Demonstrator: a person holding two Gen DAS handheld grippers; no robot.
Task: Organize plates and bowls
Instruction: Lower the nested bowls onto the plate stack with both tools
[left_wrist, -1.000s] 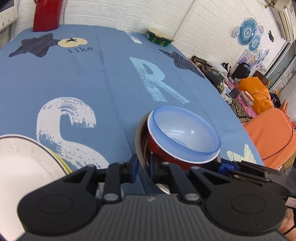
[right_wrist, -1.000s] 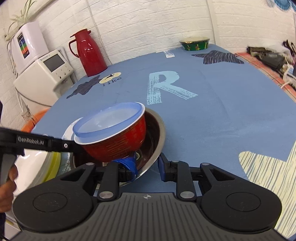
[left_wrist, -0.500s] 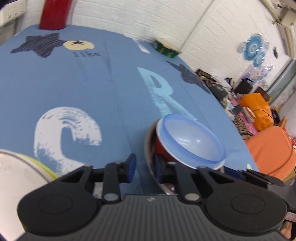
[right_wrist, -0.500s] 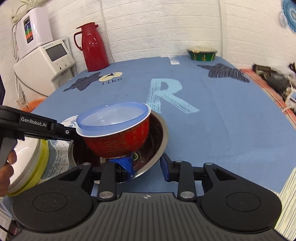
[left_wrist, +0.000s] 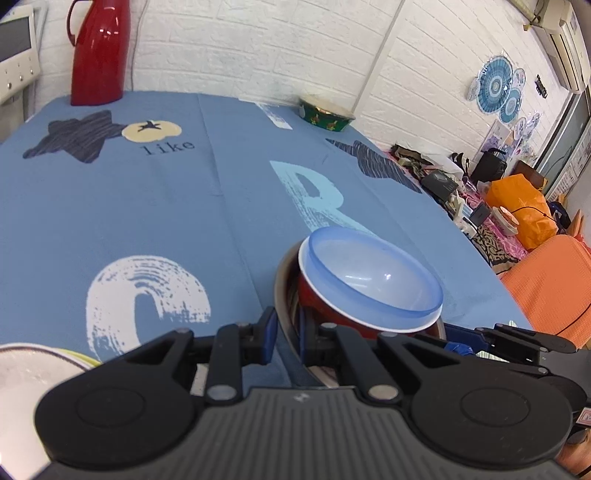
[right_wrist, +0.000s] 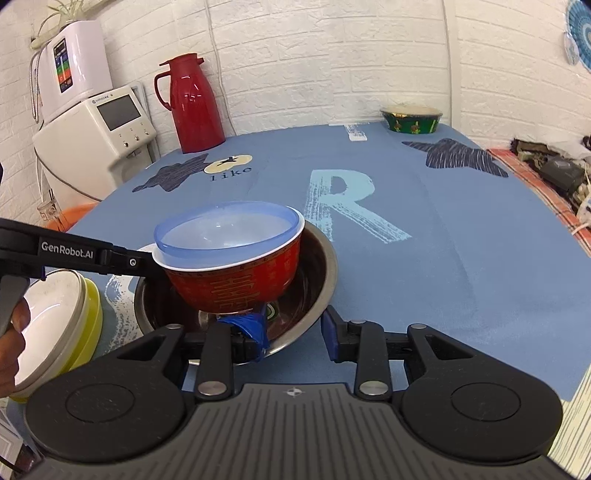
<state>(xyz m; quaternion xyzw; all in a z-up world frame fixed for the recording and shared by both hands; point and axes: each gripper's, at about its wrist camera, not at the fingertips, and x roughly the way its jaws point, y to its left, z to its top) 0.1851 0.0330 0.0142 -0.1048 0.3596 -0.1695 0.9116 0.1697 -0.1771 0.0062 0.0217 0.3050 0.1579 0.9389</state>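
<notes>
Left tongs pinch the steel bowl rim, lower centre; right tongs spread astride it.

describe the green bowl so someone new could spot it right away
Start at the blue tablecloth and follow it to the far edge by the white brick wall. The green bowl sits alone there, beyond the dark star print, right of the red thermos. It alone is dark green with gold trim.

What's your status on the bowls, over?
Left gripper shut on steel bowl rim. Right gripper open, straddling near rim. Red bowl, blue bowl nested inside, tilted in it. Plate stack beside, clear.
</notes>
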